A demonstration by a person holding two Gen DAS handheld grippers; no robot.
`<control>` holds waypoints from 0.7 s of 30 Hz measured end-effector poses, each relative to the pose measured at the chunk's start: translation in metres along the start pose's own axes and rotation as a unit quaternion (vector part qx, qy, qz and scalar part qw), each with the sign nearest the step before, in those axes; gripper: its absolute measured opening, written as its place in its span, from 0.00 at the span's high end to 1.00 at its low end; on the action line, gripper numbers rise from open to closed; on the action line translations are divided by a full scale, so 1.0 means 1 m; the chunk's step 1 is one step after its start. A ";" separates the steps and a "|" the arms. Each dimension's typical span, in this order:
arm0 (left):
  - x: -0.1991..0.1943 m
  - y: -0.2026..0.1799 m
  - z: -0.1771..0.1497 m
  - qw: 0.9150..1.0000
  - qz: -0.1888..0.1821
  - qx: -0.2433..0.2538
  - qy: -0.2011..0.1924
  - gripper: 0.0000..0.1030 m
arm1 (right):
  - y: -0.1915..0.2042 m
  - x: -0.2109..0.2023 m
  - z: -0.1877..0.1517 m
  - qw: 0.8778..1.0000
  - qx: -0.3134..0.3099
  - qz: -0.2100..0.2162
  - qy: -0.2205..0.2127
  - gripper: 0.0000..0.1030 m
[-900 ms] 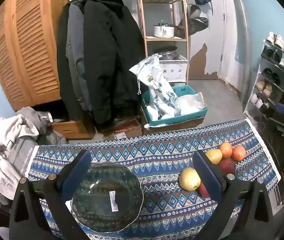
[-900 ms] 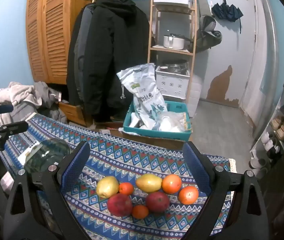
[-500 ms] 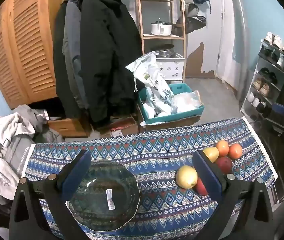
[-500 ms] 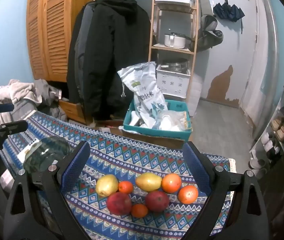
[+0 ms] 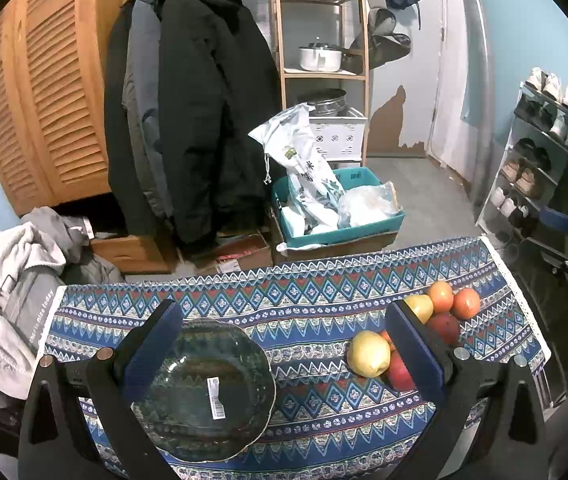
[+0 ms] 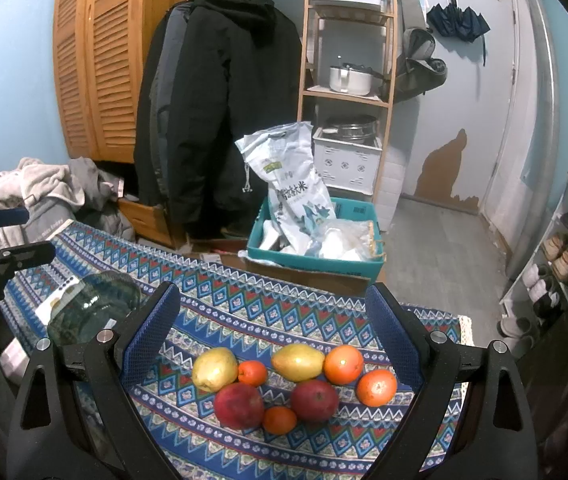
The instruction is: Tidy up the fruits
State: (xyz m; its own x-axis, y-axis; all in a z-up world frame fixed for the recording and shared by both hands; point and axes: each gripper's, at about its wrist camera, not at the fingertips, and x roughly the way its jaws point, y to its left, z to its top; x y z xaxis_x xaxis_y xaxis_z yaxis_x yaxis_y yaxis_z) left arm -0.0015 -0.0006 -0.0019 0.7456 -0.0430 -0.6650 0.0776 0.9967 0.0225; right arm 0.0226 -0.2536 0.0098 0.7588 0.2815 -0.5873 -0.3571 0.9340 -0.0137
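Fruit lies clustered on the blue patterned tablecloth (image 6: 284,320): yellow pears (image 6: 214,368), red apples (image 6: 239,405) and oranges (image 6: 343,364) between the right gripper (image 6: 274,336)'s wide-spread, empty jaws. Left gripper (image 5: 284,344), equally wide and empty, frames the dark green glass bowl (image 5: 204,392).
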 end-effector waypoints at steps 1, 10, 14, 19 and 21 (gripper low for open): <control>0.000 0.000 0.000 1.000 0.001 0.000 0.000 0.01 | 0.000 0.000 0.000 1.000 0.000 0.001 0.000 0.11; 0.001 0.001 0.000 1.000 -0.002 -0.001 0.003 0.01 | -0.001 0.000 0.001 1.000 0.000 0.001 0.001 0.11; 0.001 0.001 0.000 1.000 -0.001 -0.001 0.003 0.01 | -0.001 0.000 -0.001 1.000 0.000 0.002 0.001 0.11; 0.002 0.001 0.000 1.000 -0.003 -0.001 0.004 0.01 | -0.001 0.000 -0.001 1.000 0.002 0.000 0.001 0.11; 0.003 0.002 -0.001 1.000 -0.004 -0.001 0.005 0.01 | -0.001 0.000 -0.001 1.000 0.001 0.001 0.001 0.11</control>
State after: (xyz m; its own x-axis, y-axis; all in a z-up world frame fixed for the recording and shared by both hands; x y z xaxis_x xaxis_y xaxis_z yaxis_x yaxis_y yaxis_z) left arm 0.0002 0.0011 -0.0040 0.7381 -0.0509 -0.6728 0.0832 0.9964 0.0160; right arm 0.0224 -0.2550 0.0087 0.7569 0.2826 -0.5892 -0.3568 0.9341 -0.0103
